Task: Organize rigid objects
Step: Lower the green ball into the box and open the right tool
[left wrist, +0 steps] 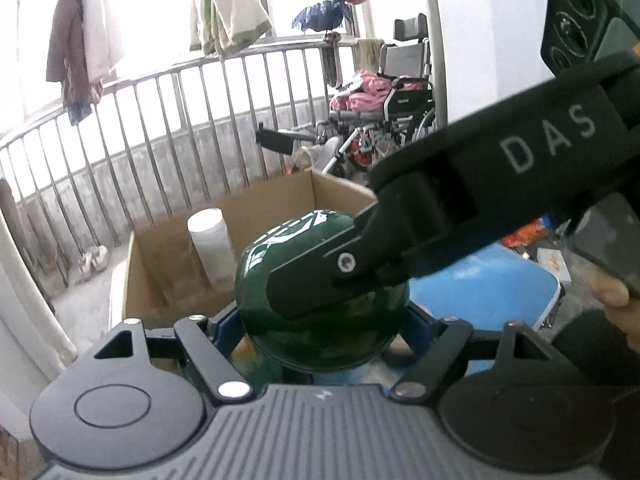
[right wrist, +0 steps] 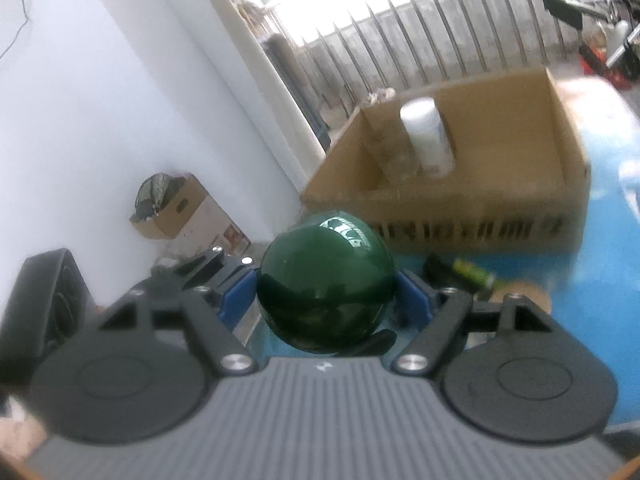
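One dark green, glossy round object (left wrist: 320, 292), shaped like a ball or helmet with white lettering on top, sits between the blue pads of both grippers. The left gripper (left wrist: 320, 320) clasps it at its sides, and the right gripper (right wrist: 326, 292) does the same from its own side, so two grippers grip the one green object, raised above a blue table (right wrist: 600, 280). In the left wrist view, one black finger of the right gripper lies across the front of the green object and hides part of it.

Just beyond stands one open cardboard box (left wrist: 272, 200) on the far part of the table. Inside it, at the left, one white cylinder (left wrist: 212, 244) stands upright, with what looks like a clear container (right wrist: 390, 148) beside it. On the table near the box's front wall lie a small green and black item (right wrist: 468, 274) and a tan round thing, too blurred to name.

Farther off, a metal railing (left wrist: 160, 120) runs across, with clothes (left wrist: 80, 40) hanging above it. To the far right is one wheelchair (left wrist: 404, 88). A second, smaller box (right wrist: 180, 208) sits on the floor by the white wall.
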Available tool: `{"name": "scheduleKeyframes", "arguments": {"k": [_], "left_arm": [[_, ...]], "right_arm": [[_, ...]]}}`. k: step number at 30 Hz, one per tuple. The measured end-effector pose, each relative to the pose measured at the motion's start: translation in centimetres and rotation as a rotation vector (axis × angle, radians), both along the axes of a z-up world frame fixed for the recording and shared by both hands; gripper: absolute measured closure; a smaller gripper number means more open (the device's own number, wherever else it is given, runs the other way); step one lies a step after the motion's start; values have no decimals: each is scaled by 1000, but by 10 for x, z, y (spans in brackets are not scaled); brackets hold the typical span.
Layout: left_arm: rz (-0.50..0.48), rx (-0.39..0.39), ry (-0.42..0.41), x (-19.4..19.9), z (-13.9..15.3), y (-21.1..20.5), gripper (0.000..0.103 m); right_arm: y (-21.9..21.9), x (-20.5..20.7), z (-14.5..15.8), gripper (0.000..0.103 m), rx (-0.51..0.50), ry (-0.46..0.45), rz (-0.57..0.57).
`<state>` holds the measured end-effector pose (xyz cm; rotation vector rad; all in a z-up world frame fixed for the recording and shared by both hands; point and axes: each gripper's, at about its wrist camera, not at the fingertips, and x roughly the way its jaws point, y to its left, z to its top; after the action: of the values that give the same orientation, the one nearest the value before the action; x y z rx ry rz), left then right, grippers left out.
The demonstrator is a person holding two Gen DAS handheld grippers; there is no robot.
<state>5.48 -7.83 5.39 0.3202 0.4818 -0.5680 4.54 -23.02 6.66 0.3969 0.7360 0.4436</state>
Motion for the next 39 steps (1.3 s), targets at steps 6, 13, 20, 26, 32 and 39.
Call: {"name": "scheduleKeyframes", "arguments": {"k": [6,13,20,26,32,39], "left_arm": [[-26,43,3,56,28,-25,23],[-40,62,163,152,27,-57,23],[-1,65,384,247,-8,-76,23],[26,90,476,295,-35,-80,23],[46,122,493,312,-45,-75,23],[67,132,521,322,-54,-77,23]], "right_arm": [[-22,46,30,27,-23,-13,1],[-53,139,35,27,-68,66,-8],[-86,235,-5,27,-45,224,-12],[-102,288,-43,27,-19,320,1],[-98,317,-59,27,-47,340,41],[-89,329,-68,27,-89,363,66]]}}
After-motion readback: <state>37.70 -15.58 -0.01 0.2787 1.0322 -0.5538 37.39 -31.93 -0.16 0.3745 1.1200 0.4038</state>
